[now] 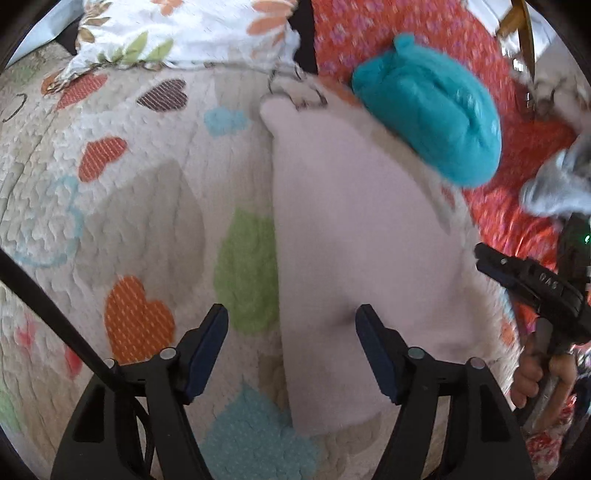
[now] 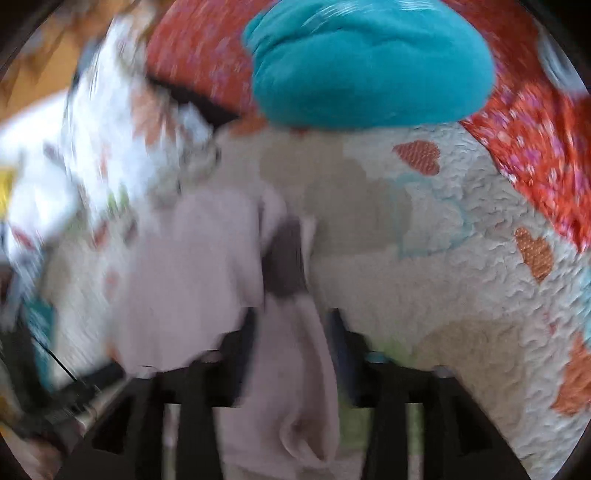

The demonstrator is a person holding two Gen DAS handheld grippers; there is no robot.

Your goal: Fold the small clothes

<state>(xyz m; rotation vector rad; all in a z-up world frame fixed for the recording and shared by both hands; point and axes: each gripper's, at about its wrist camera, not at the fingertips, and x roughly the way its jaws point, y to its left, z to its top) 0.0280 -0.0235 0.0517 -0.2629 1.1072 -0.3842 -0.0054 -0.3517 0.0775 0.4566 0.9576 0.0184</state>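
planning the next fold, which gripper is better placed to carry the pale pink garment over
Right. The right gripper already has a bunch of the pale pink garment between its fingers, while the left gripper hangs open over the garment's near edge, gripping nothing.

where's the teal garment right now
In the left wrist view the teal garment sits upper right, on the far end of the pale pink cloth, beside the red floral fabric.

A quilted bedspread (image 1: pixel 122 206) patterned with orange, green and blue hearts covers the bed. A white floral pillow (image 1: pixel 177 33) lies at its far edge, beside a red flowered cloth (image 1: pixel 424 22) spread to the right.
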